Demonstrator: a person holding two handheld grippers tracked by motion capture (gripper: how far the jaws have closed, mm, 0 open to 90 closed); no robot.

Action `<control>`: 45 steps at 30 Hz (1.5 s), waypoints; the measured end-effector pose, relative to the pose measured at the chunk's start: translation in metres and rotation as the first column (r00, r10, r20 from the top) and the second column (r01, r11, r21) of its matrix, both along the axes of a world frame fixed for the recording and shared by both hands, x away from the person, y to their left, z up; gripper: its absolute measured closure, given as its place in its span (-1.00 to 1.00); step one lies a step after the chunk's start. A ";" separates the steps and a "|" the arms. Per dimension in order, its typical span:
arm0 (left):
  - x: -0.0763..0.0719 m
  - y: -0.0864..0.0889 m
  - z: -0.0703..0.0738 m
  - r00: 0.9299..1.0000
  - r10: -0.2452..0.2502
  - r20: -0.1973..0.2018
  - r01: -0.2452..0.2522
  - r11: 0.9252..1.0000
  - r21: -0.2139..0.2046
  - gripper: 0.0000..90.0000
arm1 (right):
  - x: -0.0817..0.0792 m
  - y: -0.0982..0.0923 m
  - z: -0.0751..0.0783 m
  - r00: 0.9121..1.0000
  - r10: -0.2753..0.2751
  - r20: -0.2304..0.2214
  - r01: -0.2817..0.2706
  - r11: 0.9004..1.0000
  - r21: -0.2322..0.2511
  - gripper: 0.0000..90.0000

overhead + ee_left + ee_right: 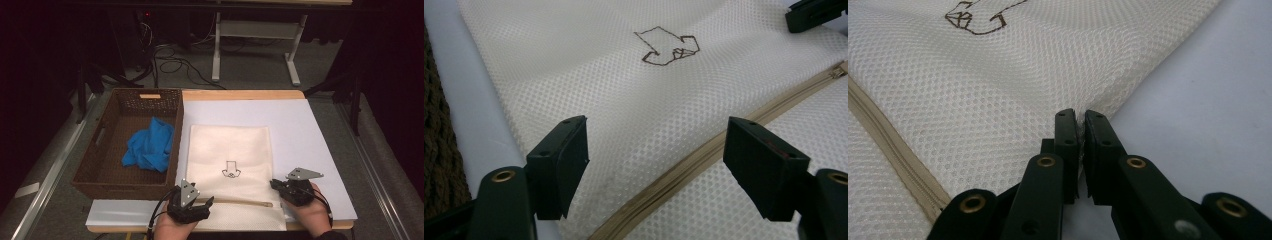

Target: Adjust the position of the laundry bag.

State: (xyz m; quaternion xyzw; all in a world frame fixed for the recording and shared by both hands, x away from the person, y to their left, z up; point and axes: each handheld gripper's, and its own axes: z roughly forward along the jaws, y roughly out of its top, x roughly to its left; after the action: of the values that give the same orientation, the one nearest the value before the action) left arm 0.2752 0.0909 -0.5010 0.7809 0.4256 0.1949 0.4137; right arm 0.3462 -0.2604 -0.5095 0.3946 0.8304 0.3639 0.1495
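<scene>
Black claws, brass rivets, grey three-cornered plates

Looks like a lab or test room, not somebody's home: dark curtained surroundings, loose black cables trailing over grey carpet floor, a white metal-legged bench frame behind, and a pale foam-board work surface on a wooden table.

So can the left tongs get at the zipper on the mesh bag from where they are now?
Probably yes. The left tongs stand open right over the zipper of the mesh bag, with nothing between them and it. The right tongs pinch the bag's edge farther off.
</scene>
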 end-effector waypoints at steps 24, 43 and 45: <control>0.007 -0.006 -0.019 0.982 -0.034 -0.187 0.025 0.998 -0.051 0.22 | -0.022 -0.060 0.004 0.997 -0.071 -0.016 0.072 0.996 0.043 0.25; 0.035 -0.025 -0.015 0.992 -0.052 -0.117 0.055 0.998 0.028 0.86 | -0.001 -0.053 0.009 0.995 -0.090 0.033 0.090 0.996 -0.001 0.95; 0.039 -0.027 -0.015 0.993 -0.050 -0.106 0.054 0.998 0.038 0.86 | 0.008 -0.055 0.009 0.994 -0.103 0.032 0.103 0.995 0.002 0.95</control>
State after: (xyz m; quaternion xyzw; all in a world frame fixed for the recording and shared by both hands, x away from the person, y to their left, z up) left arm 0.3145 0.0641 -0.5161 0.8091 0.4223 0.1511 0.3797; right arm 0.3543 -0.3151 -0.5010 0.4312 0.8063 0.3621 0.1812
